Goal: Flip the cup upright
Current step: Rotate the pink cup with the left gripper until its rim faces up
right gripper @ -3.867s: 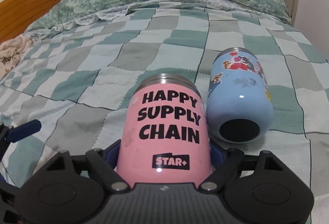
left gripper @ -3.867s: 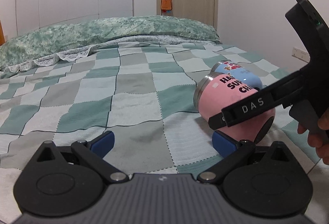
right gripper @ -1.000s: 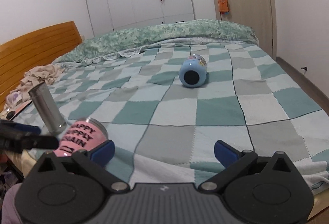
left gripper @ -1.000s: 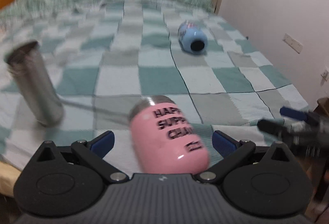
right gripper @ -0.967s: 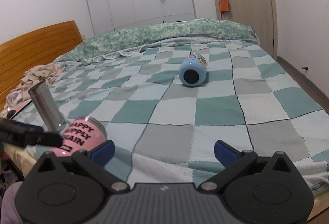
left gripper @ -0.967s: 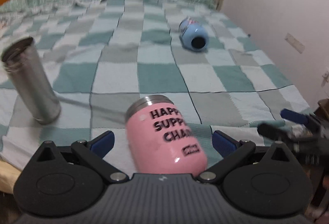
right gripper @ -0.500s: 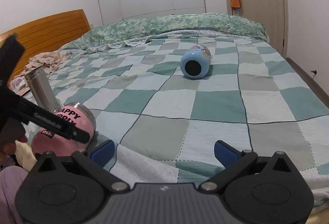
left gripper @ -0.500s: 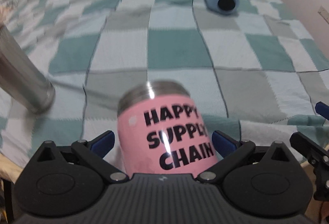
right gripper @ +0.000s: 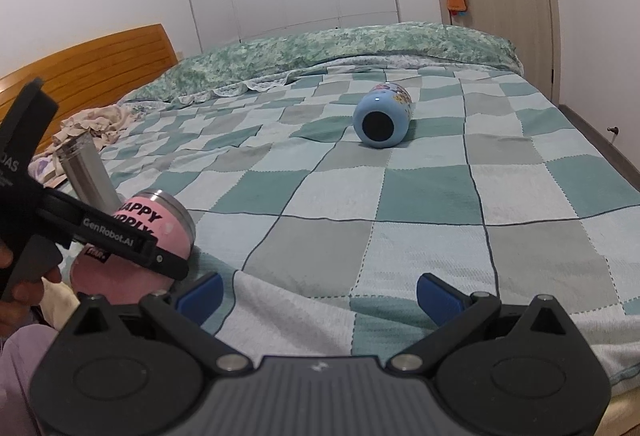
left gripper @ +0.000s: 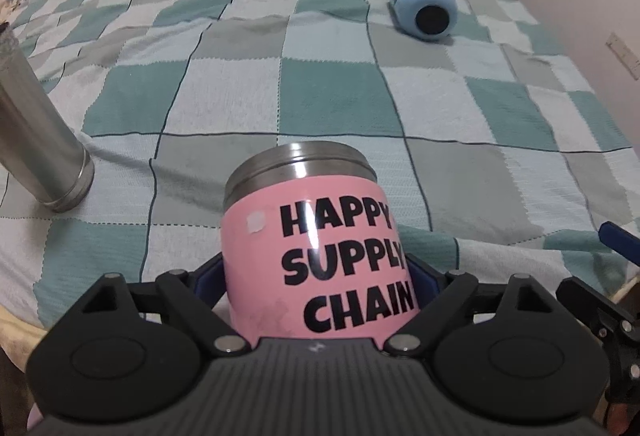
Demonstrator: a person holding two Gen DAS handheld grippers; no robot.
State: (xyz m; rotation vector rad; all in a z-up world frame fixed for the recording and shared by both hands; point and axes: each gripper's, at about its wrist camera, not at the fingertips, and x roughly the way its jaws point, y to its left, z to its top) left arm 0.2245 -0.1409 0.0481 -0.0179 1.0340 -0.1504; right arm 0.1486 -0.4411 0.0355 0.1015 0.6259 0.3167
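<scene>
The pink cup (left gripper: pixel 320 256) marked HAPPY SUPPLY CHAIN lies on its side near the bed's front edge, steel rim pointing away. My left gripper (left gripper: pixel 316 280) is shut on its body, a blue pad on each side. The right wrist view shows the same cup (right gripper: pixel 160 232) at the left, with the left gripper's finger across it. My right gripper (right gripper: pixel 318 296) is open and empty over the blanket's front edge. A blue cup (left gripper: pixel 424 6) lies on its side farther back, dark end towards me; it also shows in the right wrist view (right gripper: pixel 382 116).
A steel tumbler (left gripper: pixel 36 140) stands upright left of the pink cup; it also shows in the right wrist view (right gripper: pixel 86 176). The checked blanket (right gripper: pixel 420 196) covers the bed. Crumpled cloth (right gripper: pixel 96 122) and a wooden headboard (right gripper: pixel 92 70) are at the left.
My left gripper has moved in around the pink cup and closed on it. The right gripper has stayed open and turned slightly.
</scene>
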